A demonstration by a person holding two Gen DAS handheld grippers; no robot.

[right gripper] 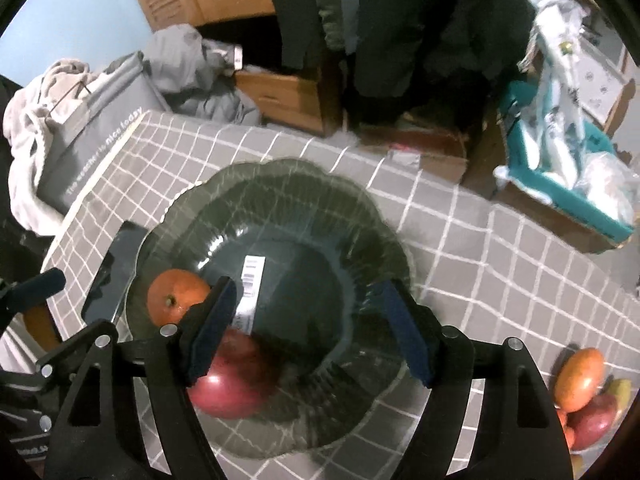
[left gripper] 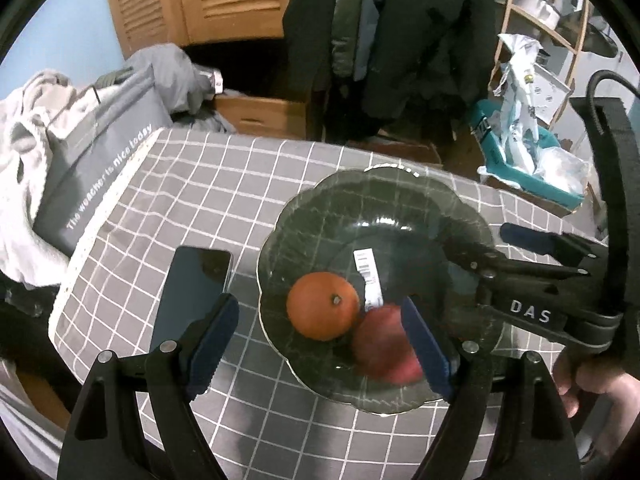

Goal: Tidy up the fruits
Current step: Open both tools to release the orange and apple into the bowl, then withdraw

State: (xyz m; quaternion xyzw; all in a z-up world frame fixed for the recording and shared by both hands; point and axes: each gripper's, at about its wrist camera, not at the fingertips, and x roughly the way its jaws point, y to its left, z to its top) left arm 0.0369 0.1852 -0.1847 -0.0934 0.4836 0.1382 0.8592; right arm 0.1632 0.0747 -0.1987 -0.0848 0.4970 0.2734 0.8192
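A dark glass plate (left gripper: 320,216) with a scalloped rim sits on the grey checked tablecloth; it also shows in the right wrist view (right gripper: 280,184). An orange (left gripper: 323,306) and a red apple (left gripper: 386,350) lie in its near part, beside a white barcode sticker (left gripper: 370,280). They show again as the orange (right gripper: 176,296) and the apple (right gripper: 230,384). My left gripper (left gripper: 320,348) is open above the plate's near edge, empty. My right gripper (right gripper: 308,330) is open and empty over the plate, just above the apple; it shows in the left wrist view (left gripper: 480,248).
A black phone (left gripper: 192,292) lies left of the plate. More fruit (right gripper: 584,392) is piled on the table at the right. A grey bag (left gripper: 96,168) and clothes sit off the table's left edge. A teal box (left gripper: 532,168) stands behind.
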